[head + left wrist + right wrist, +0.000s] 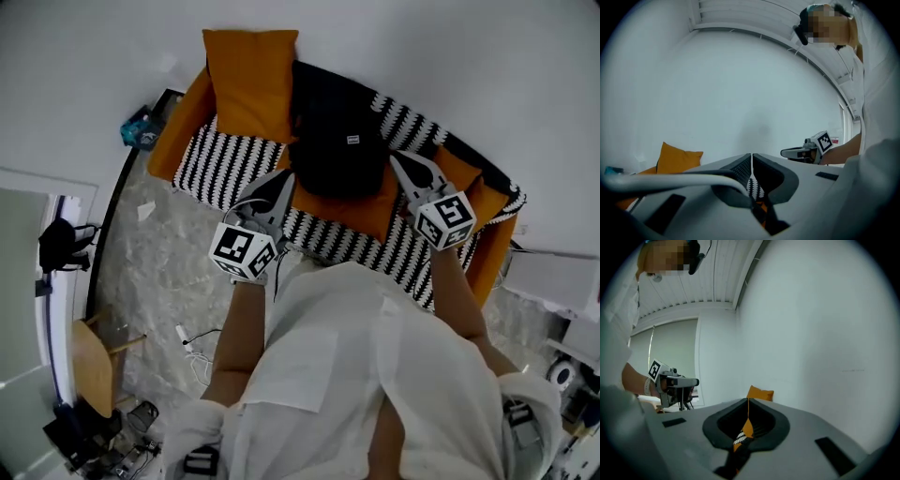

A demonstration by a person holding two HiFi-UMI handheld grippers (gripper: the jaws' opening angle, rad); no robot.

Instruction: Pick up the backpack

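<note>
Black backpack (337, 150) sits on the striped sofa (225, 159), just beside the orange cushion (251, 80). Left gripper (284, 178) and right gripper (401, 161) flank it, one on each side, tips near its lower corners. Whether they touch it is hard to judge from above. Both pairs of jaws are pressed together with nothing between them.

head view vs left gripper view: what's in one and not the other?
Only head view: the black backpack on the striped sofa, and the floor. Only left gripper view: the ceiling, and a close look at the left tool, jaws shut with nothing between them. Both: the orange cushion and the right tool.
</note>
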